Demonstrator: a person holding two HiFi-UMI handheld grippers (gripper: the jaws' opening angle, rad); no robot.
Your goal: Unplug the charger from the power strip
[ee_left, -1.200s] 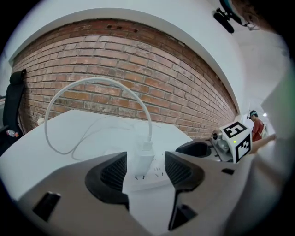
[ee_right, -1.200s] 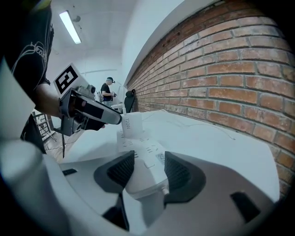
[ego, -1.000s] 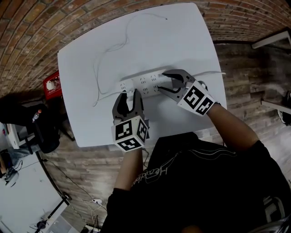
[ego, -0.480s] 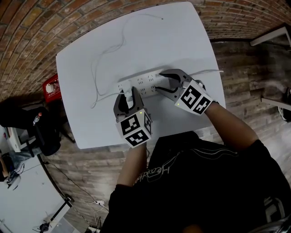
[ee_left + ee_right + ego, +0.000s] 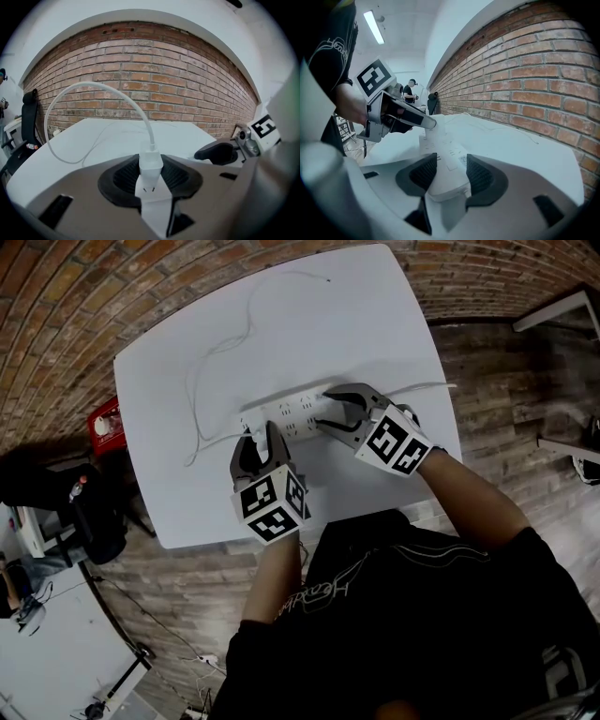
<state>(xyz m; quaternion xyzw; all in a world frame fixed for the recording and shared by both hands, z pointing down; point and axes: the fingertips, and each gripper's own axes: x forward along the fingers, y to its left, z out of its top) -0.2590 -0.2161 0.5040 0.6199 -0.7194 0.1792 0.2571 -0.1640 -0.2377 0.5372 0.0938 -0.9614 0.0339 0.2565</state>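
A white power strip [image 5: 292, 412] lies across the white table [image 5: 375, 315]. My right gripper [image 5: 333, 414] is shut on the strip's right end, and in the right gripper view the strip [image 5: 440, 152] sits squeezed between both dark pads. A small white charger [image 5: 151, 163] stands upright at the strip's left end. My left gripper [image 5: 151, 177] is shut on it, its pads touching both sides of the charger's body. The charger's thin white cable [image 5: 93, 89] arcs up and to the left, then trails over the table [image 5: 202, 381]. In the head view the left gripper [image 5: 254, 440] hides most of the charger.
The strip's own cord [image 5: 427, 387] runs off the table's right edge. A red object [image 5: 106, 418] and a black chair [image 5: 56, 493] stand left of the table. Brick flooring surrounds it. A person [image 5: 411, 86] stands far back in the room.
The left gripper's jaws have narrowed onto the charger and the gripper has tilted a little. The right gripper has stayed on the strip.
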